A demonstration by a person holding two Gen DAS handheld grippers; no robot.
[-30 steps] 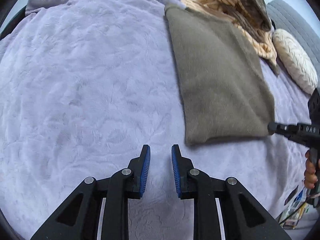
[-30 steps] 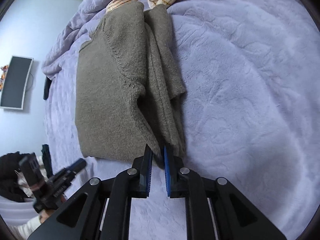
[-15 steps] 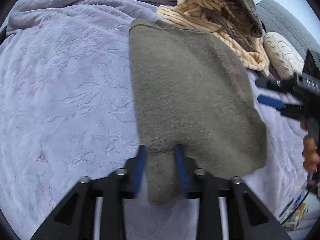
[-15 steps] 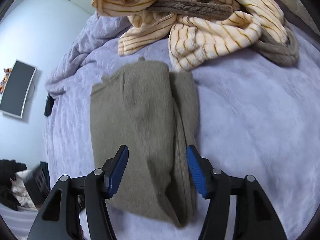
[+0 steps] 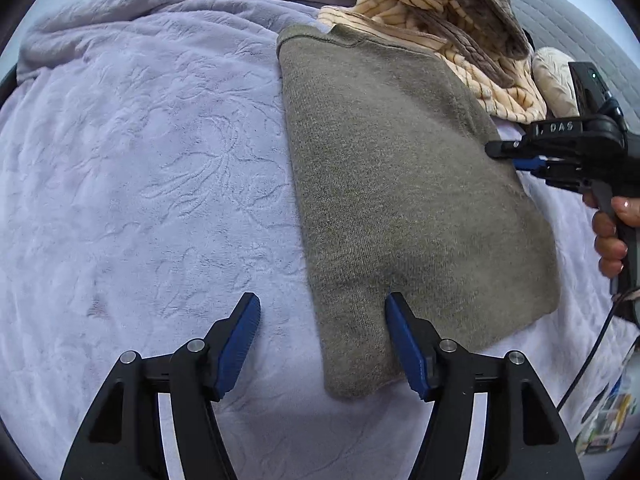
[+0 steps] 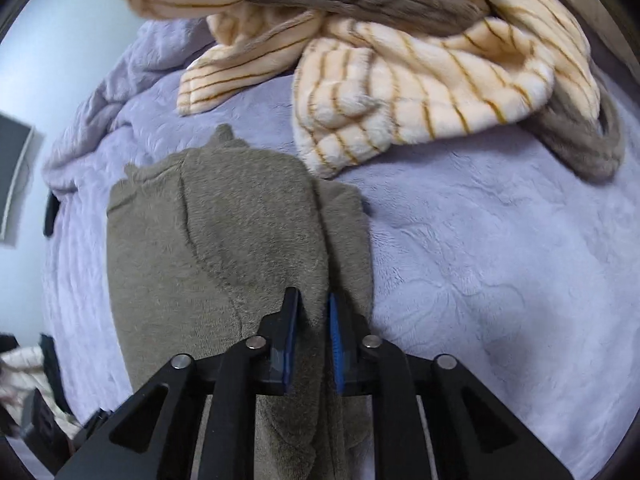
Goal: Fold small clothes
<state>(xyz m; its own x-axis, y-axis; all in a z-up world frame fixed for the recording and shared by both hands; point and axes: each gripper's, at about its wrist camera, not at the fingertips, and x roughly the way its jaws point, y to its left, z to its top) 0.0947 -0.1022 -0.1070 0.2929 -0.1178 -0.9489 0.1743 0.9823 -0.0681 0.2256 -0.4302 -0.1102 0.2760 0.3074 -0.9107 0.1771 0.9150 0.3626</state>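
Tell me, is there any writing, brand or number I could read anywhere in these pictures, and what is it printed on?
"DAS": raised letters on the black body of the right gripper, seen from the left wrist camera; a mark before the D is not legible.
Printed items at the lower right edge of that view: too small and blurred to read.
No writing shows on the olive sweater, the striped clothes or the lilac blanket.

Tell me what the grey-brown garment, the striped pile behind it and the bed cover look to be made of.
Grey-brown garment: probably a soft knit with a matte, fuzzy nap and fine ribbing. Striped pile: likely plush fleece, with a thick fluffy surface and thin brown lines. Bed cover: apparently lilac embossed velour with pressed leaf-like creases.
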